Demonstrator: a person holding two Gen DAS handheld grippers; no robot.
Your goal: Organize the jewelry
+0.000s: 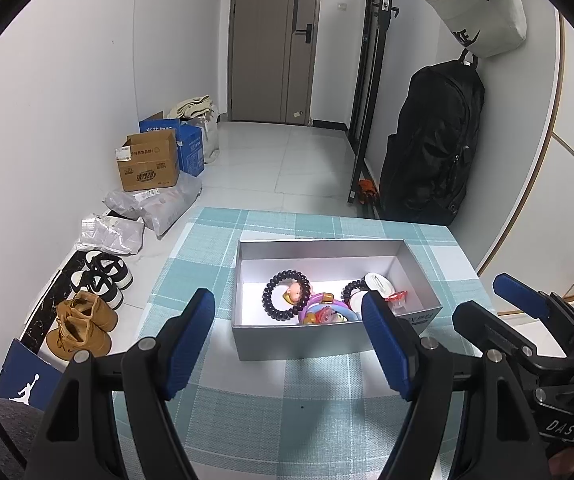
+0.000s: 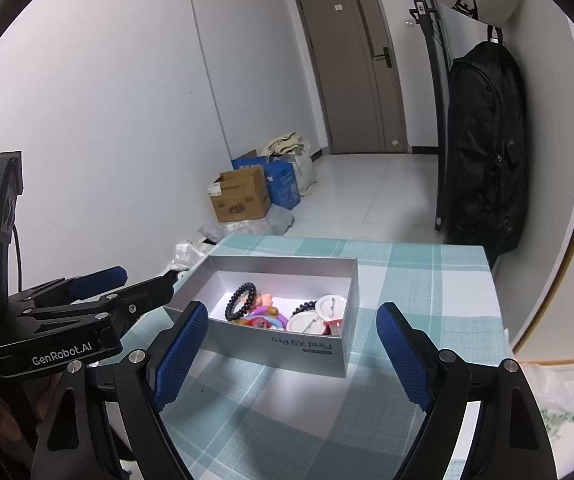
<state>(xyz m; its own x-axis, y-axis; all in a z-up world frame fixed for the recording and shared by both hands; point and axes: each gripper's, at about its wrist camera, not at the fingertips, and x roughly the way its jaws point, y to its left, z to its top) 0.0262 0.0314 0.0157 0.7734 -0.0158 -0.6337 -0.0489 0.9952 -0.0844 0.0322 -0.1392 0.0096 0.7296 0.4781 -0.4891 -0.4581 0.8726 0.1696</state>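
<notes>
So a shallow rectangular silver cardboard box [image 1: 299, 340] is parked on the teal-and-white checked woven tablecloth [image 1: 247, 420], lid off. Inside it, a glossy dark beaded bracelet [image 1: 286, 298] is laid flat around a small doll-head charm, with a second dark beaded bracelet [image 1: 353, 289] near two round white pin badges [image 2: 314, 317] and a tangle of coloured plastic rings [image 1: 327, 312]. The left gripper [image 1: 295, 340] and right gripper [image 2: 293, 356] are both held spread wide, ribbed blue pads [image 1: 189, 344] gripping nothing, just short of the box.
</notes>
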